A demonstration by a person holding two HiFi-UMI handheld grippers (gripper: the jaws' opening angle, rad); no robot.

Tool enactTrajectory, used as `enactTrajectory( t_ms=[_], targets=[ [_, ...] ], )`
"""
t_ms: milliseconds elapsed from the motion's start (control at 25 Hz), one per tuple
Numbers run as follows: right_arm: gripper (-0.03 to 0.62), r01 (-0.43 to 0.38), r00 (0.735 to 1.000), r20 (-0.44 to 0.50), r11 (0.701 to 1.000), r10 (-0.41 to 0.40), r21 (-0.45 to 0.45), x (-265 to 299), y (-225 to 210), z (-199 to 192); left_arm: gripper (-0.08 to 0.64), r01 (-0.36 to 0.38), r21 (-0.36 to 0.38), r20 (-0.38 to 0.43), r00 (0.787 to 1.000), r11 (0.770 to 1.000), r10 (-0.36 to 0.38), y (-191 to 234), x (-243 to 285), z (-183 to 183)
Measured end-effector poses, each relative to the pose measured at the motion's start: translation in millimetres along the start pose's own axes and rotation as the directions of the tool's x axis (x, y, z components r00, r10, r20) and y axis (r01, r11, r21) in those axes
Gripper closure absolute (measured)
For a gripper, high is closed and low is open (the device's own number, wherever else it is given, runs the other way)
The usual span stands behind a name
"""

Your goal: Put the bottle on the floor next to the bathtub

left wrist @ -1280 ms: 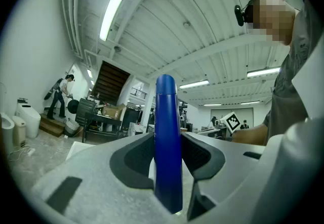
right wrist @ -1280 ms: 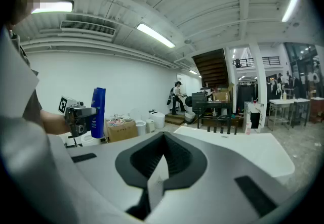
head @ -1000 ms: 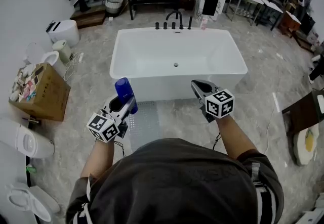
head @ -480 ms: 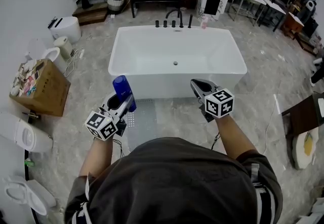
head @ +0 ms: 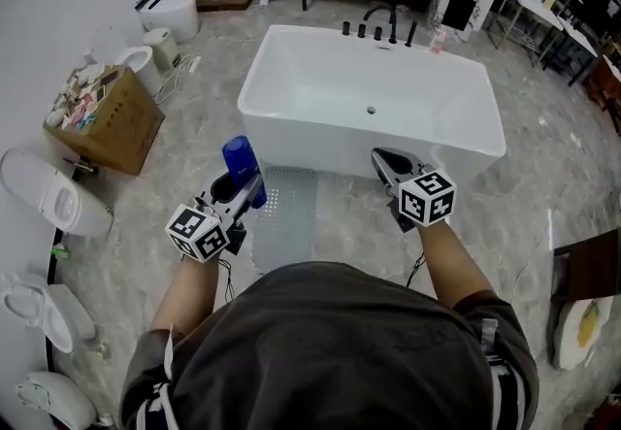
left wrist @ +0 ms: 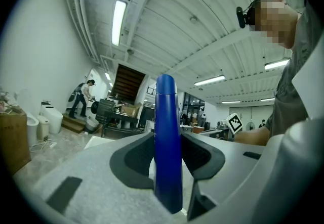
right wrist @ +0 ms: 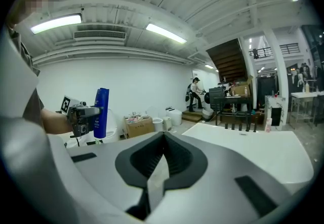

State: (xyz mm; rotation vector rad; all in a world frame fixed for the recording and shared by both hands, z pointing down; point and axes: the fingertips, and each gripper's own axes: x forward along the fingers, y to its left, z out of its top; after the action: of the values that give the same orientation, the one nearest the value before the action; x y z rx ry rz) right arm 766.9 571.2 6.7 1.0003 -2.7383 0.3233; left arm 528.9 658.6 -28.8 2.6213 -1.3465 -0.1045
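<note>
**Two claws, one bottle aloft**

The left claw [head: 246, 189] pinches the tall blue plastic bottle [head: 239, 162] upright, on the near left side of the white rectangular bathtub [head: 320, 152], apparently clear of the grey marbled floor [head: 349, 224]. The right claw [head: 387, 163] is pressed together, holding nothing.

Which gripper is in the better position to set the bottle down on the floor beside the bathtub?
Left. The left gripper grips the blue bottle, upright, above the floor in front of the bathtub. The right gripper is shut and empty.
</note>
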Motion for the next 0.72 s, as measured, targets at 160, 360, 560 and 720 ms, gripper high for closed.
enactTrajectory(
  t_ms=[160, 360, 560, 720],
  targets=[
    [0.600, -0.072, 0.997, -0.011, 0.997, 0.072, -0.018, 35, 18, 3, 0.413, -0.063, -0.011, 0.000, 0.998, 0.998, 0.063, 18, -20, -2],
    [0.600, -0.129, 0.991, -0.032, 0.991, 0.128, -0.035, 83, 42, 12, 0.413, -0.106, -0.023, 0.014, 0.994, 0.994, 0.107, 54, -42, 2],
    [0.600, -0.143, 0.989, -0.049, 0.988, 0.140, -0.053, 156, 74, 22, 0.413, -0.111, -0.035, 0.038, 0.993, 0.993, 0.112, 124, -69, 3],
    [0.600, -0.125, 0.991, -0.047, 0.990, 0.122, -0.065, 231, 102, 40, 0.413, -0.091, -0.029, 0.053, 0.994, 0.995, 0.092, 202, -88, 14]
  ],
)
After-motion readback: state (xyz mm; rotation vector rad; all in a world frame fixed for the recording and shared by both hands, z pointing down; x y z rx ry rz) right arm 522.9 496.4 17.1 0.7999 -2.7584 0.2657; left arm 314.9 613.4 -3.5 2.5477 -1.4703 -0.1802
